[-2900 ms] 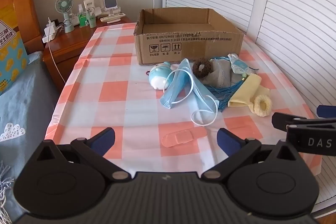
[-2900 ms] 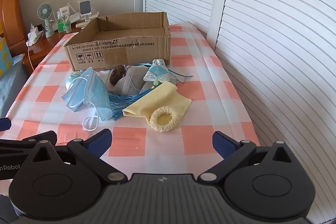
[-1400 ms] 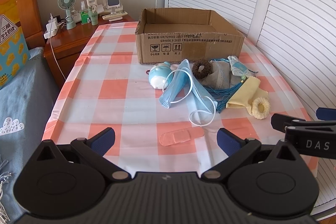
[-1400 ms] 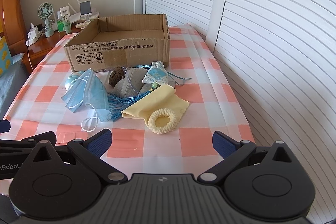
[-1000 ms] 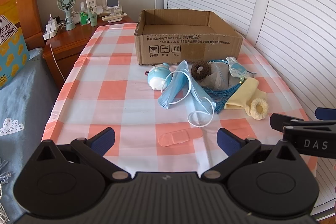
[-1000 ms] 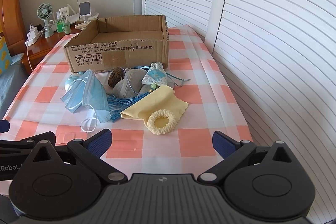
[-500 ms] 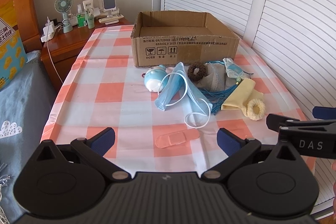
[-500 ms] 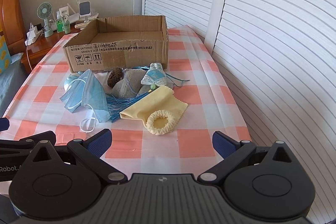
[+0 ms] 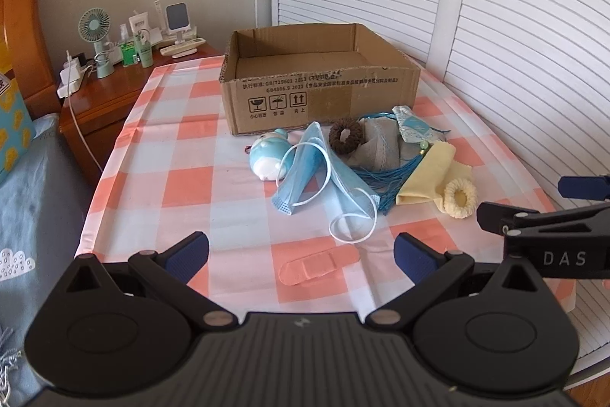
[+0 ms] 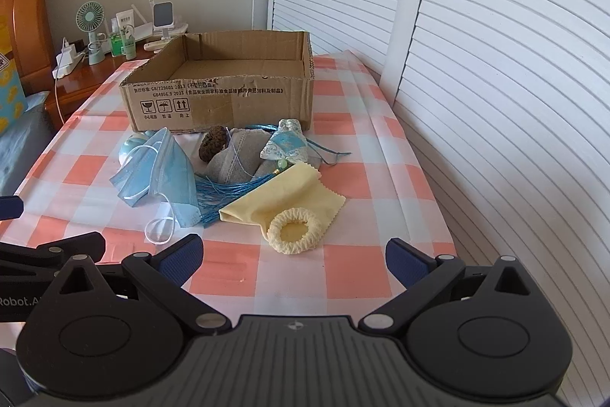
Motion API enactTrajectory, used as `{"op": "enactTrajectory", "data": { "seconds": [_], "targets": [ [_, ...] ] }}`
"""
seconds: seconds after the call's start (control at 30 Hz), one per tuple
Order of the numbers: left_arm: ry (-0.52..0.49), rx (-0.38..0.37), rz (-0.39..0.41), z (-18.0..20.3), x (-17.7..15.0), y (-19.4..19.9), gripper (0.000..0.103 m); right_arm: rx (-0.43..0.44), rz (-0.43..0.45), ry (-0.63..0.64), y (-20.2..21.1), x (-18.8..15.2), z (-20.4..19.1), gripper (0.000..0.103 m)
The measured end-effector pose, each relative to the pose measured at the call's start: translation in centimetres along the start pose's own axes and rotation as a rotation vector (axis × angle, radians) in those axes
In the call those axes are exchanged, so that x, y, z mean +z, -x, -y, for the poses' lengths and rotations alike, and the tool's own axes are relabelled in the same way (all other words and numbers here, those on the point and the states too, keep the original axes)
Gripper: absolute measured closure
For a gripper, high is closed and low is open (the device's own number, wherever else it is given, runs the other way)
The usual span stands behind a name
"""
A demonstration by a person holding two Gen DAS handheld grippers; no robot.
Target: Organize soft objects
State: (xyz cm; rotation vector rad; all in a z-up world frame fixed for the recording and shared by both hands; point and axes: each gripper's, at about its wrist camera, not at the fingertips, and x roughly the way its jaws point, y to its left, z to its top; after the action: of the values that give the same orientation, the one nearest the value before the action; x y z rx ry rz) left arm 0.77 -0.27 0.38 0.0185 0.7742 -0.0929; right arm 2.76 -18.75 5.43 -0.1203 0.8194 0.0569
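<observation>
Checked tablecloth (image 9: 183, 185), cardboard box (image 9: 320, 90), wooden nightstand (image 9: 103, 102), white louvred doors (image 10: 495, 63)

An open brown cardboard box (image 9: 320, 82) sits at twelve o'clock on the peach-and-white checked tablecloth (image 9: 183, 155), with a crumpled light blue face mask (image 9: 324, 174), round pale blue plush toy (image 9: 272, 159) and cream knitted scrunchie (image 9: 460, 197) clustered before it. The left gripper (image 9: 301, 254) hangs wide apart at six o'clock above a peach adhesive bandage (image 9: 309, 267). The right gripper's black finger (image 9: 541, 216) juts in at three o'clock.
</observation>
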Motion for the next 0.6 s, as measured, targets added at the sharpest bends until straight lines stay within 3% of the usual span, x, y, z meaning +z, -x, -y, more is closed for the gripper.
{"op": "enactTrajectory", "data": {
  "seconds": [0.3,0.6],
  "targets": [
    [-0.118,-0.053,-0.042,-0.5,-0.8,-2.2,0.000,-0.002,-0.012,0.038,-1.5,-0.2,0.6,0.000],
    [-0.166,-0.103,-0.107,-1.0,-2.0,-5.2,0.000,0.033,-0.029,0.076,-3.3,-1.0,0.8,0.000]
  ]
}}
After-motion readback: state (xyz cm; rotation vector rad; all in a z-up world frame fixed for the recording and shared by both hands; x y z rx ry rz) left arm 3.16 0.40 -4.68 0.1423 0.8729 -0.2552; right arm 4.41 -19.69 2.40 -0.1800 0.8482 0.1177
